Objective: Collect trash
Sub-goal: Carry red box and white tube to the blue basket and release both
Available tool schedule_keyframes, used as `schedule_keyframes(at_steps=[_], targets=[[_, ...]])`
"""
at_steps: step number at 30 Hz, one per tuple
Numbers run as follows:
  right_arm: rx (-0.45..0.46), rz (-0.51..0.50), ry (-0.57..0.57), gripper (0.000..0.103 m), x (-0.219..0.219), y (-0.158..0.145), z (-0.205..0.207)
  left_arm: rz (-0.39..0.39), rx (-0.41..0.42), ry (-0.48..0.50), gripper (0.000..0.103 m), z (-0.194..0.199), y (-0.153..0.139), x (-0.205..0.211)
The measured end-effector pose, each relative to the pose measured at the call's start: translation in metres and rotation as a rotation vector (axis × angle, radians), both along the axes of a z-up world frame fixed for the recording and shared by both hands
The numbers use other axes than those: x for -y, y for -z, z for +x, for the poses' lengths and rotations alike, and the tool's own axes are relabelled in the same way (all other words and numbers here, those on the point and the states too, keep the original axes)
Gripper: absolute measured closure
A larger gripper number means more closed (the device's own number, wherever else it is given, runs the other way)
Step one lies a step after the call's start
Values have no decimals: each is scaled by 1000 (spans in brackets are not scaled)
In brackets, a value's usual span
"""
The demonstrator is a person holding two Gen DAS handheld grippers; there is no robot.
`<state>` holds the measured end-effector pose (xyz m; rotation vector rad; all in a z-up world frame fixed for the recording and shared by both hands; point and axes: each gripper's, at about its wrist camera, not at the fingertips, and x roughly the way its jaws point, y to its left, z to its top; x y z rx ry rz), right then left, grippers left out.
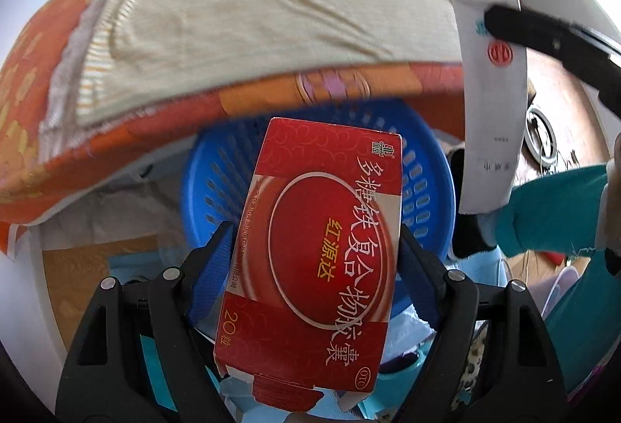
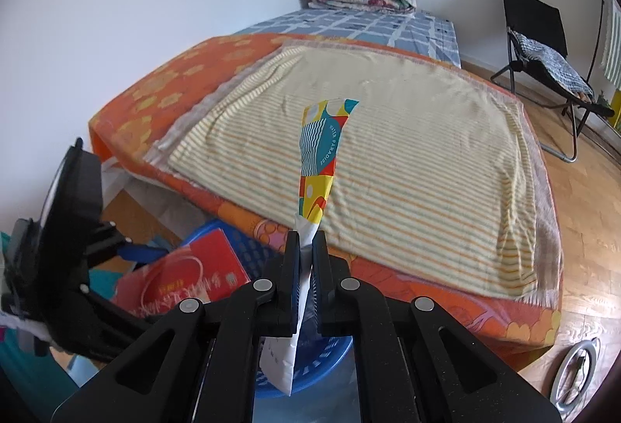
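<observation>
The left tongs are clamped on a red medicine box, one finger on each long side, so the box sticks out forward beyond the fingertips. It hangs right over the blue slotted basket that stands on the floor against the bed (the basket's rim shows around the box on both sides). The right tongs are squeezed together on a long paper strip, white at the lower end and brightly patterned at the upper. The strip runs up past the fingertips and also hangs down below them, over the same basket. From the left view the strip hangs just to the right of the box, apart from it.
</observation>
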<state>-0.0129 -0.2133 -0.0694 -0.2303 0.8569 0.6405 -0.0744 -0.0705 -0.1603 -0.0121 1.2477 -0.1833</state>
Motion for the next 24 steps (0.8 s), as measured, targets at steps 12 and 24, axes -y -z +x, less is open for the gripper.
schedule_keyframes(at_steps=[12,24], targets=[[-49,-10,14,99,-3,16,3,-19,-45,5,21,8,12,9],[-130,4,18,96,-5,22,9,-32,-67,-15,20,23,11,0]])
